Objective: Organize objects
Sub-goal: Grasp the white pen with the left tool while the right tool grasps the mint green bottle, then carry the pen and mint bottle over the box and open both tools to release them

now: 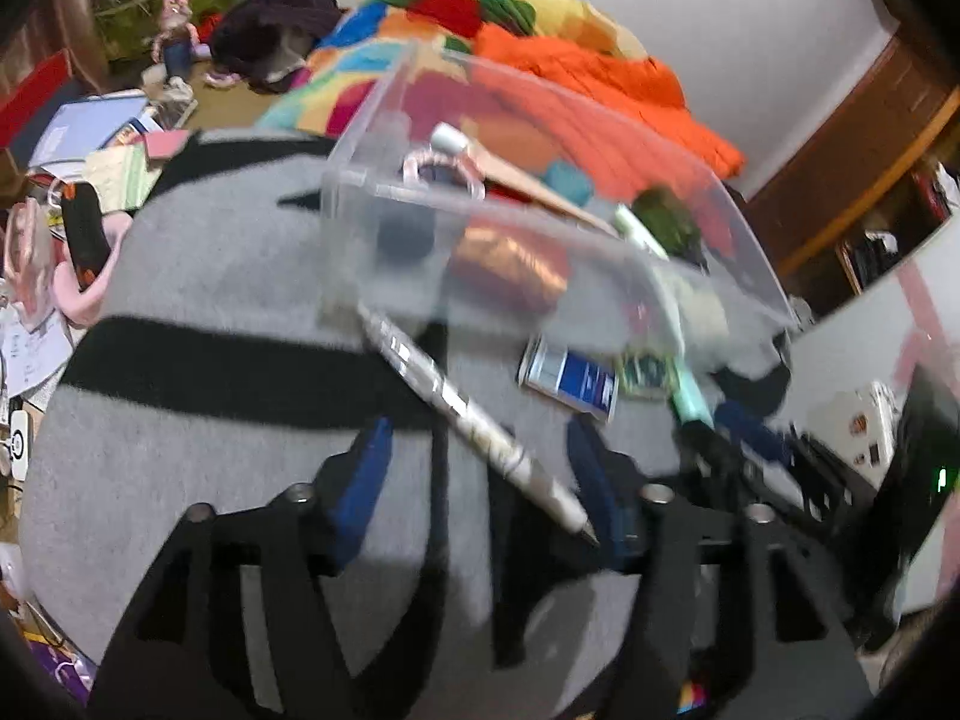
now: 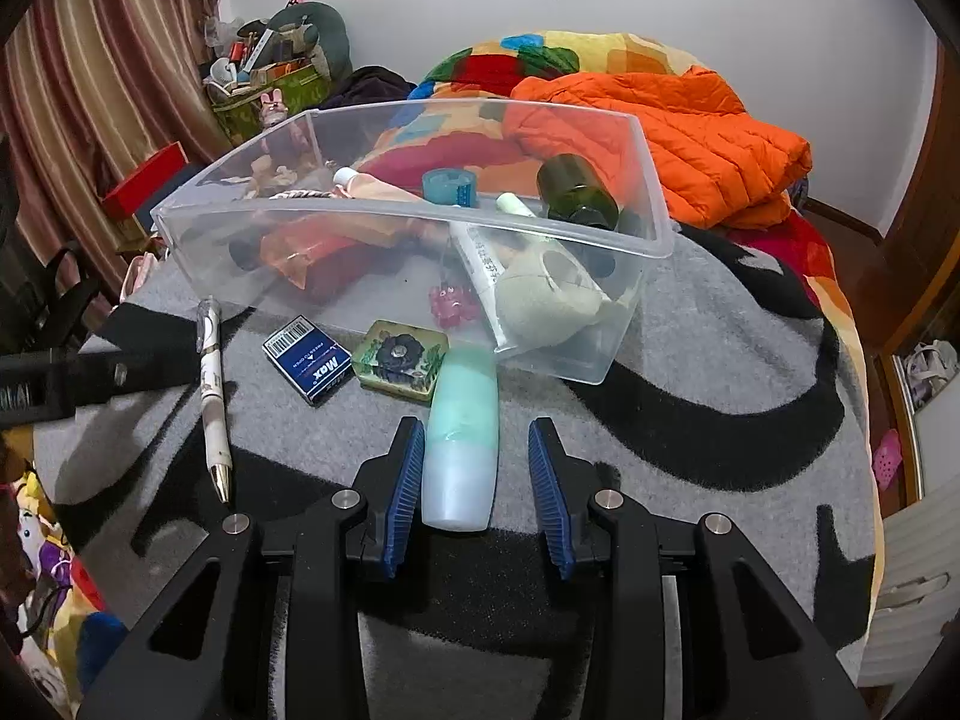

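A clear plastic bin (image 2: 651,240) stands on the grey and black blanket (image 2: 690,396); it holds a green bottle (image 2: 577,191), a tape roll (image 2: 449,186), tubes and other small items. In front of it lie a white pen (image 2: 215,399), a blue box (image 2: 307,368), a green tin (image 2: 400,359) and a mint tube (image 2: 462,450). My right gripper (image 2: 477,468) is open, with the mint tube between its fingers. My left gripper (image 1: 480,474) is open, with the pen (image 1: 474,420) lying between its fingers; the bin (image 1: 384,204) is ahead.
An orange jacket (image 2: 672,138) and a colourful quilt (image 2: 540,57) lie behind the bin. Clutter, books and a green basket (image 2: 264,102) fill the left side. The left gripper's arm (image 2: 72,381) shows at the left in the right wrist view.
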The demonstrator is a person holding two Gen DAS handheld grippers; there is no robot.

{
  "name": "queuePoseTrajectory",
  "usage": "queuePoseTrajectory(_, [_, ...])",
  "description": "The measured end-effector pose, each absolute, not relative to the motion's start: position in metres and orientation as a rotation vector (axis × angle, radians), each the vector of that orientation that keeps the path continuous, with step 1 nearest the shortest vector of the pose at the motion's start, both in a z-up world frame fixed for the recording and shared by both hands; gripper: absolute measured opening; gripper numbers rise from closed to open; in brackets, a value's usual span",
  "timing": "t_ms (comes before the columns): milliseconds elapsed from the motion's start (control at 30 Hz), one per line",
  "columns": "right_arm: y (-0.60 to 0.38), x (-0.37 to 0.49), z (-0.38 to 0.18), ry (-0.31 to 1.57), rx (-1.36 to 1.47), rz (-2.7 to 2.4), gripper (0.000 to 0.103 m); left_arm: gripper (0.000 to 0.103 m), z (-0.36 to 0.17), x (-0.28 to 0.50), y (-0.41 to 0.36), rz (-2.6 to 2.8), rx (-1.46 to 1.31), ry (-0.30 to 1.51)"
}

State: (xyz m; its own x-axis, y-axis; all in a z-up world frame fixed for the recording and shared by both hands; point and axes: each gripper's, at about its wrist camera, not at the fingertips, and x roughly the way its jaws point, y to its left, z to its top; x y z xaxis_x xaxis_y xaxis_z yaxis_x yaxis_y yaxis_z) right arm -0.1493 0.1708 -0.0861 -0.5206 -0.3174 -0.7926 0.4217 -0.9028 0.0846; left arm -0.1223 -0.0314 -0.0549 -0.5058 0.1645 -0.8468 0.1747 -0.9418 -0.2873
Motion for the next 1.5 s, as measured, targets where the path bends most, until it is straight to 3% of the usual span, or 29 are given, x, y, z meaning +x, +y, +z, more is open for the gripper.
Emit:
queuePoseTrajectory(167, [0.170,-0.152,-0.091,0.145,1.239,-2.399,0.034,0.060,-0.076,-0.136,-0.017,-2.614,1.546,0.291])
queuePoseTrajectory(267, [0.170,-0.153,-0.091,0.142,1.234,-2.411,0.034,0.044,-0.079,-0.133,-0.007,-2.641,1.482,0.107])
queuePoseTrajectory(300, [0.170,-0.152,-0.092,0.141,1.233,-2.411,0.034,0.041,-0.077,-0.129,-0.006,-2.653,1.484,0.082])
queuePoseTrajectory(433, [0.177,-0.149,-0.091,0.129,1.225,-2.420,0.023,0.012,-0.071,-0.115,-0.014,-2.689,1.551,0.088])
queuePoseTrajectory(767, [0.190,-0.129,-0.084,0.095,1.191,-2.412,0.023,0.013,-0.067,-0.072,0.000,-2.782,1.601,-0.141])
queuePoseTrajectory(967, [0.192,-0.121,-0.076,0.097,1.173,-2.423,0.023,0.019,-0.071,-0.086,-0.004,-2.805,1.591,-0.069])
queuePoseTrajectory(1167, [0.193,-0.119,-0.064,0.081,1.140,-2.437,0.023,0.013,-0.067,-0.088,-0.003,-2.846,1.564,-0.099])
queuePoseTrajectory(1500, [0.190,-0.128,-0.016,0.046,0.974,-2.491,0.023,0.013,-0.004,-0.088,-0.010,-3.015,1.326,0.028])
